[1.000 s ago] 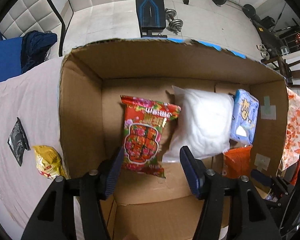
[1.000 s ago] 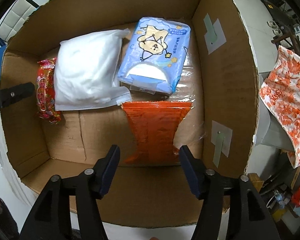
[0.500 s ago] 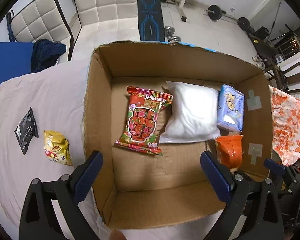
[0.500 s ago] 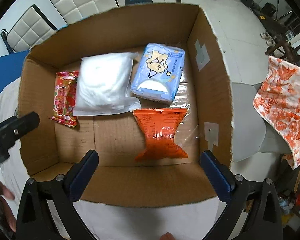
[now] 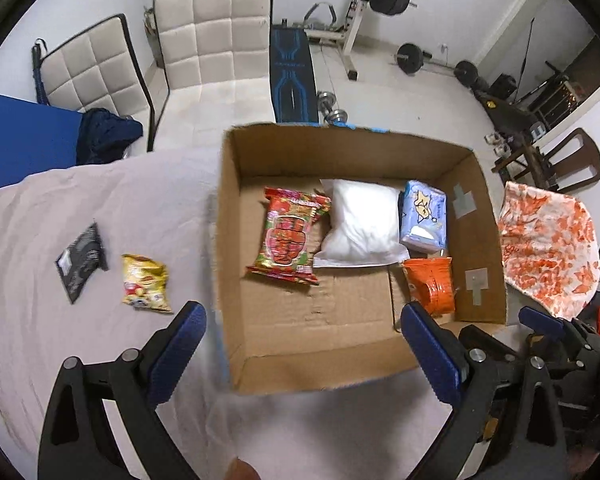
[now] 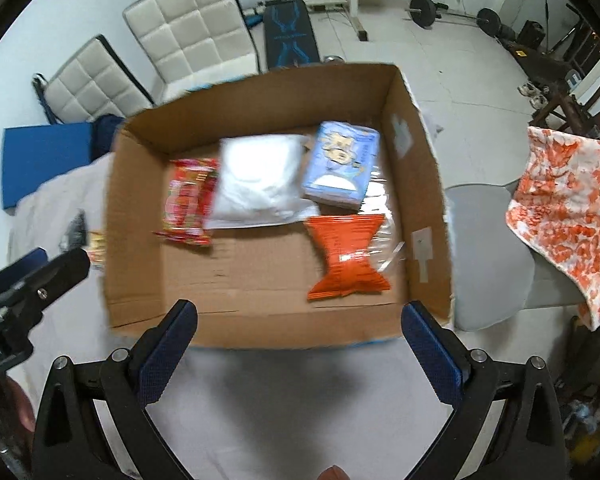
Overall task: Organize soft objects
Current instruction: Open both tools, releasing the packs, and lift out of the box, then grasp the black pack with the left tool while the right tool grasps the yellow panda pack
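Four soft things lie in the cardboard box point(image 5: 228, 264), in the middle of the frame: a red snack bag point(image 5: 288, 236), a white pillow pack point(image 5: 360, 220), a blue tissue pack point(image 5: 424, 216) and an orange bag point(image 5: 430, 286); that part looks done. A yellow snack bag point(image 5: 146, 284) and a black packet point(image 5: 80, 260) lie on the pale cloth point(image 5: 40, 320) at the left of the frame, outside the box; I think those two are left. The left gripper point(image 5: 302, 344) is wide apart and holds nothing; the right gripper point(image 6: 300, 338) is wide and empty too. Only the left view shows the two left-out packs well; the right view is blurry, with the box wall hiding most of them, but it shows the whole orange bag.
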### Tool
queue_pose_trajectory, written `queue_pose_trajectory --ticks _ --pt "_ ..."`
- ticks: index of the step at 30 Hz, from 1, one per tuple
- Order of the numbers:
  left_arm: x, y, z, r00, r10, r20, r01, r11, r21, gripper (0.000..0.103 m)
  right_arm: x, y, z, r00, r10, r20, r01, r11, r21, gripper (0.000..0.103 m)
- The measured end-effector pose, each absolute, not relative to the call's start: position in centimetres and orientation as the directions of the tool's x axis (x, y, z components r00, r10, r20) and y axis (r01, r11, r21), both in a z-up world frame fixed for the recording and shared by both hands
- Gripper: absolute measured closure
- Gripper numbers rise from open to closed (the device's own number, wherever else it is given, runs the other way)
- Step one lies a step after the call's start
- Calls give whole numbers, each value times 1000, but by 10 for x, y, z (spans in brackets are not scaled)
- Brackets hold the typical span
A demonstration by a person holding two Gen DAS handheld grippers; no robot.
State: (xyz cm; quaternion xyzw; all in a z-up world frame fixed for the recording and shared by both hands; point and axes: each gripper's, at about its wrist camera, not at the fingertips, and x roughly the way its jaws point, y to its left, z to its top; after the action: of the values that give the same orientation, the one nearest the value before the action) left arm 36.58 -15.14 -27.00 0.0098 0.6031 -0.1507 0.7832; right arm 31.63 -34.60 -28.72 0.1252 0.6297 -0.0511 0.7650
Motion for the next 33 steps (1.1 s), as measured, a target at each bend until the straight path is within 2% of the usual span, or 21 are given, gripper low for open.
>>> queue_pose_trajectory --ticks 6,12,17,22,26,31,32,33 --pt "352 -97 -239 294 -183 -938 233 966 -115 3 317 -281 -255 241 200 -950 171 954 245 0" --pt "360 -10 -230 326 -88 -941 163 986 -36 3 340 -184 -252 203 289 -936 64 949 307 0" --pt "383 56 -240 368 64 -928 122 986 117 3 378 -114 -278 146 357 -923 63 927 369 0" --pt "416 104 -272 327 124 -937 102 981 166 3 420 -67 -329 68 341 -938 99 933 346 0" --pt "439 127 -307 269 134 -954 122 977 172 3 452 -47 -392 -35 310 -950 154 941 302 1" --pt "464 141 -353 170 138 -976 155 974 165 3 470 -26 -453 -152 266 -952 172 956 240 21" --pt "468 141 -366 142 128 -982 168 974 152 3 470 -23 -462 -171 248 -954 165 961 220 32" --pt "473 142 -375 127 127 -984 176 973 149 3 471 -19 -467 -182 232 -956 157 966 204 48"
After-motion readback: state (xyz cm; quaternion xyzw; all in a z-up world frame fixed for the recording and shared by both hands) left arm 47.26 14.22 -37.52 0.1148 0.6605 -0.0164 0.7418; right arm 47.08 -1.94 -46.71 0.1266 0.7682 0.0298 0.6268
